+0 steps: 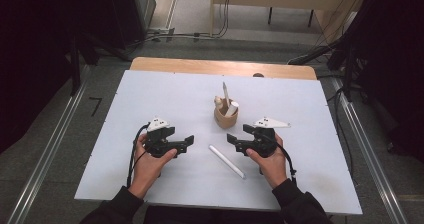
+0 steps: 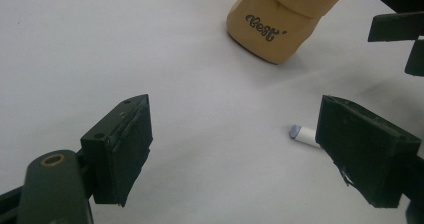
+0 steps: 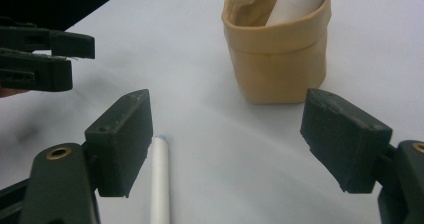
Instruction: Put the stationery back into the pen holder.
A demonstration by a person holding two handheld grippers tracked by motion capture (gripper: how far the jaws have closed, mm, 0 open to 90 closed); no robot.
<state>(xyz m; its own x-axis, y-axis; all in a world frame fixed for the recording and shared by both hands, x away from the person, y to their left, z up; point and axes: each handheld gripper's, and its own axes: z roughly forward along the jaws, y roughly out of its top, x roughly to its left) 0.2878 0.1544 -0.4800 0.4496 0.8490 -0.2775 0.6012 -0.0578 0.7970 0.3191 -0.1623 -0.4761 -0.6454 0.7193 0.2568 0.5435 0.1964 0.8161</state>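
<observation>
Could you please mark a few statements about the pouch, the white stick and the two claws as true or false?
1. The tan pouch stands upright on the white table. True.
2. The white stick lies inside the pouch. False: it lies flat on the table between the two claws; other items stand in the pouch.
3. The left claw is open and holds nothing. True.
4. The right claw is clamped on the stick. False: its jaws stand apart, with nothing between them.
5. The pouch bears dark lettering. True.
</observation>
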